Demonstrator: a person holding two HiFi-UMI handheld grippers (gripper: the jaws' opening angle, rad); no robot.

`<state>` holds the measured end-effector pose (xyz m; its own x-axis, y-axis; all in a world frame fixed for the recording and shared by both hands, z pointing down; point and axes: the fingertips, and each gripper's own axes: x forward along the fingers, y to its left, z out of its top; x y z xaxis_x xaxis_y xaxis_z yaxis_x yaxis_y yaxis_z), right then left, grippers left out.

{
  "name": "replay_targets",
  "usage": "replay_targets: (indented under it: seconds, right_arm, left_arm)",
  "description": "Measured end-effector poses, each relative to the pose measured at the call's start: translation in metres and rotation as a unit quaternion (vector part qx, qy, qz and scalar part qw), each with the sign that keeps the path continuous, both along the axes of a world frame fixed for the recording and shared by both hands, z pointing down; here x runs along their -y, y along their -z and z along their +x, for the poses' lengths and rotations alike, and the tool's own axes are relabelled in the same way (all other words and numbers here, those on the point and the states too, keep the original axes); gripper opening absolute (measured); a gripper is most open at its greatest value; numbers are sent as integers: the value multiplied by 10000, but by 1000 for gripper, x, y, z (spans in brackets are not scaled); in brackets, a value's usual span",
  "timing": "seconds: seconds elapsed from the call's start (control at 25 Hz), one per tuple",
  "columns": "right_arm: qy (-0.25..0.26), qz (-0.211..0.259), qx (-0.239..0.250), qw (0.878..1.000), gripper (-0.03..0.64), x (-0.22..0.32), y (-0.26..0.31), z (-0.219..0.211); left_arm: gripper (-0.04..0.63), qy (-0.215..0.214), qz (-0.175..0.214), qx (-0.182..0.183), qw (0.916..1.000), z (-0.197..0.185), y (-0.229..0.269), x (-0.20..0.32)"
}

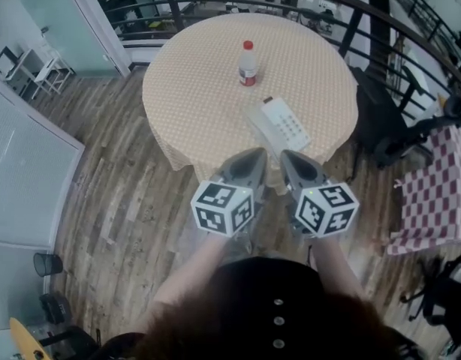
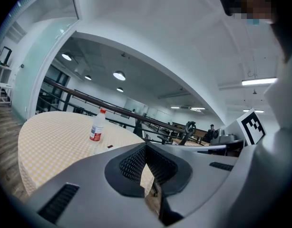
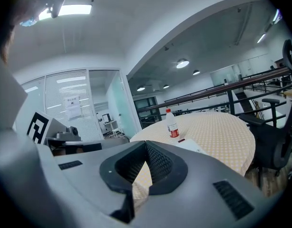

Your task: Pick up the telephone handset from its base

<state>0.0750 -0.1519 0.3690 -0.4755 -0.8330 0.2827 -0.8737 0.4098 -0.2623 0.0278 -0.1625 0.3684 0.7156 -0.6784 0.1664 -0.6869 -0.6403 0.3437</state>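
The left gripper [image 1: 251, 162] and right gripper [image 1: 293, 163], both closed and empty, hover at the tabletop's [image 1: 185, 73] near edge by the phone [image 1: 280, 123]; a bottle [image 1: 248, 64] stands mid-tabletop.

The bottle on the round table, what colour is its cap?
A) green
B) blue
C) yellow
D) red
D: in the head view the bottle standing upright on the table has a red cap, and both gripper views show it red too.
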Motion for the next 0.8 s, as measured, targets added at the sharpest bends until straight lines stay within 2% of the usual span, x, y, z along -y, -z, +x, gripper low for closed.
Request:
replay_targets:
  seconds: [0.32, 0.8]
  right_arm:
    - [-106, -93, -35, 9999, 11, 54, -9, -11]
    - [24, -257, -134, 9996, 11, 90, -25, -24]
  left_arm:
    - [6, -185, -115, 11, 9998, -5, -10, 55]
    - [6, -131, -373, 18, 9992, -18, -28, 86]
